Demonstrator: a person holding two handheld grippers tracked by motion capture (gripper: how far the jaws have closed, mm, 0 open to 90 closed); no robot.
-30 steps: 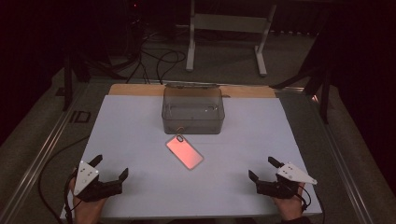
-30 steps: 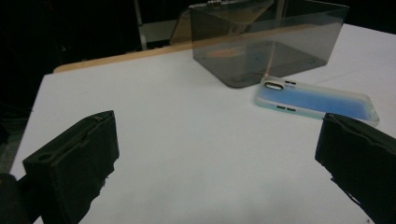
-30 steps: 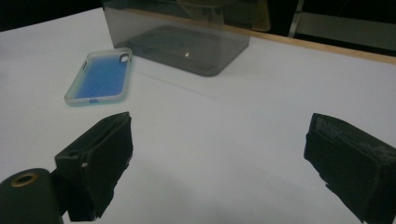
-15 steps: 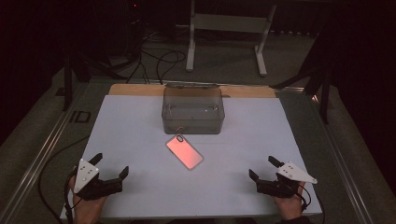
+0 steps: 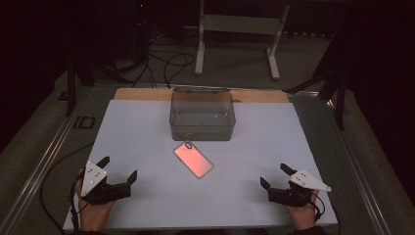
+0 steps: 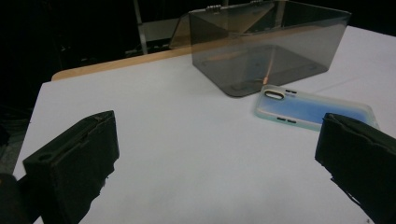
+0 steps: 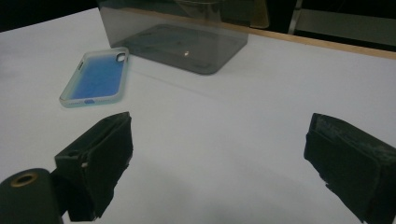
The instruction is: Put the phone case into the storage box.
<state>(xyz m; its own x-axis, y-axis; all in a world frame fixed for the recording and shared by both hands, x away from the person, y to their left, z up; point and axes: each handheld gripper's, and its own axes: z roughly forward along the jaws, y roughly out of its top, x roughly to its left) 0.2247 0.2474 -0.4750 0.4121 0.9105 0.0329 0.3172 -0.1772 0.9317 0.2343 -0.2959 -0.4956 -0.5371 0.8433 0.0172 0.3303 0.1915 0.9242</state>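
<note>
1. Your left gripper (image 5: 116, 174): near-left corner of the white table sheet (image 5: 147, 127), jaws spread wide, nothing between them. Same spot as a sec ago, no change.

2. Phone case (image 5: 194, 161): flat on the sheet, centre, camera cut-out end just beside the front wall of the box. Reads pink from the high view, blue w/ a pale rim from the gripper views (image 6: 313, 110). Hasn't shifted; untouched.

3. Smoky clear box (image 5: 202, 115): behind the case, open top, looks empty inside.

4. Your right gripper (image 5: 275, 176): near-right corner, jaws wide apart, empty. Also unmoved.

Net change: none. Judgement: work not begun; both grippers well apart from the case, either could start a reach; the box is the likely destination.
</note>
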